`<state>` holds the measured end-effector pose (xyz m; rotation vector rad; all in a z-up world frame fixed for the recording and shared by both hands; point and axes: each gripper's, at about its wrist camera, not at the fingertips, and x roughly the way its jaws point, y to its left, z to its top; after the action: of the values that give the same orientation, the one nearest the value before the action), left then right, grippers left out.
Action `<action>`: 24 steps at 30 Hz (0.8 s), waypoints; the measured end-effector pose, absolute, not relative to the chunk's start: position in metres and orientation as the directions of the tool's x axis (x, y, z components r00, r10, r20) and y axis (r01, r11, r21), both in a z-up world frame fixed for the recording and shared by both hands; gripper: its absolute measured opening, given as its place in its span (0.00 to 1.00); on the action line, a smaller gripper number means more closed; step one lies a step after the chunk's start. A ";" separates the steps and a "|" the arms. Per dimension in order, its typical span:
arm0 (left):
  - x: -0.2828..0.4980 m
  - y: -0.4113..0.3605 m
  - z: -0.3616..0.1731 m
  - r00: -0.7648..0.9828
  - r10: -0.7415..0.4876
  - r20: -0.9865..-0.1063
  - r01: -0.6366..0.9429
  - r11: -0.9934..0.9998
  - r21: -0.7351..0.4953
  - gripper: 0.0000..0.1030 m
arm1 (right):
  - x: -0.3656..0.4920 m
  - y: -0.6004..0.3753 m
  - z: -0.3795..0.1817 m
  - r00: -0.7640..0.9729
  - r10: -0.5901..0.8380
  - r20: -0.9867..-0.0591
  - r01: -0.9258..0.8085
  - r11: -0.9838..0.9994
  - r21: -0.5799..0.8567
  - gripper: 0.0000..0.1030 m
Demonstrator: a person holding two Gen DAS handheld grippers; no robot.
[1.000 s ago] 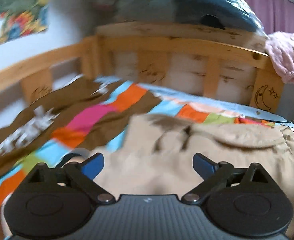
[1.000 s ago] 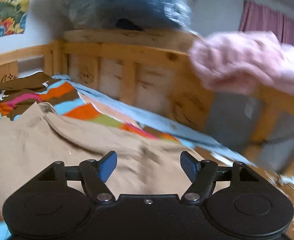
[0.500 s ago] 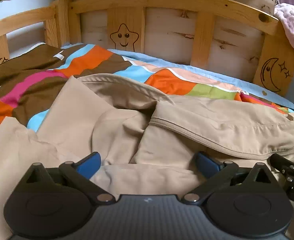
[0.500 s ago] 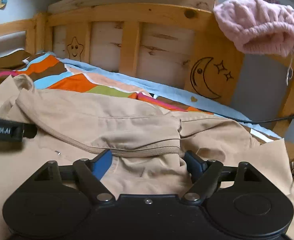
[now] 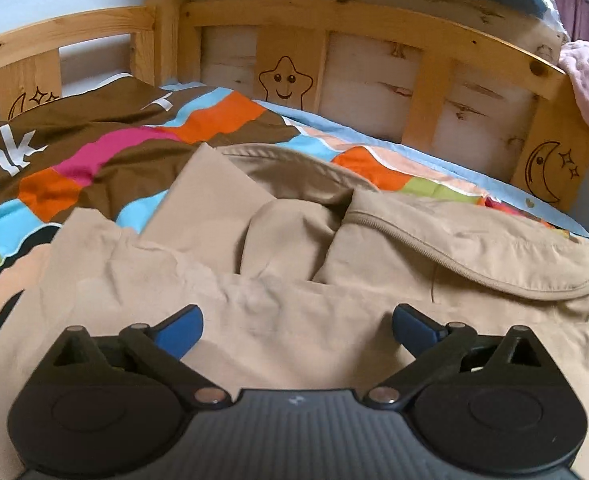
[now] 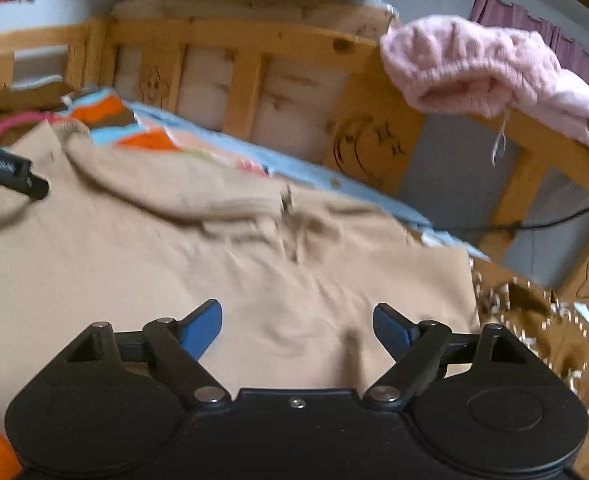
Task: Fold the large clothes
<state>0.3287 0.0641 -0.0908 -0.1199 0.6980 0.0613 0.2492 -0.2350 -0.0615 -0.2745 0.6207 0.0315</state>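
- Two grippers hang low over a tan jacket (image 5: 278, 320) spread on a bed.
- Left gripper (image 5: 296, 326) has its jaws wide, the blue pads apart above the cloth and nothing pinched between them.
- Right gripper (image 6: 297, 330) has its jaws opening, tan cloth below them but not pressed by the pads.
- Jacket covers the near part of the bed, its collar (image 5: 470, 256) rumpled toward the far side, on a striped quilt (image 5: 106, 152).
- Wooden headboard (image 5: 374, 60) stands at the far end, with a star and a moon drawn on it.
- Pink knit (image 6: 466, 64) hangs over the rail at far right.
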 end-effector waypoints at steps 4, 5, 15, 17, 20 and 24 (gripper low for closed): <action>0.330 0.065 -0.091 0.761 0.010 -0.648 -0.104 0.989 -0.108 1.00 | 0.245 -0.245 -0.077 0.835 -0.035 -0.550 -0.100 0.972 -0.215 0.89; 0.330 0.065 -0.090 0.759 0.009 -0.651 -0.104 0.989 -0.107 0.99 | 0.247 -0.247 -0.075 0.830 -0.035 -0.556 -0.087 0.978 -0.191 0.89; 0.292 0.093 -0.053 0.816 0.052 -0.575 -0.179 0.970 -0.166 0.99 | 0.239 -0.236 -0.030 0.869 0.028 -0.495 -0.082 0.993 -0.088 0.99; 0.272 0.106 -0.043 0.843 0.060 -0.534 -0.190 0.963 -0.191 0.99 | 0.237 -0.225 -0.028 0.869 0.042 -0.493 -0.093 0.992 -0.080 0.99; 0.239 0.127 -0.034 0.861 0.083 -0.503 -0.211 0.956 -0.204 1.00 | 0.233 -0.205 -0.030 0.864 0.067 -0.498 -0.114 0.991 -0.064 0.99; 0.190 0.156 -0.037 0.856 0.179 -0.486 -0.288 0.944 -0.159 1.00 | 0.227 -0.183 -0.035 0.862 0.102 -0.496 -0.131 0.991 -0.024 0.99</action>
<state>0.1900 0.1562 -0.0374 -0.2304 0.4857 0.2476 0.2270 -0.1833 -0.0355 -0.0574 0.5169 0.1220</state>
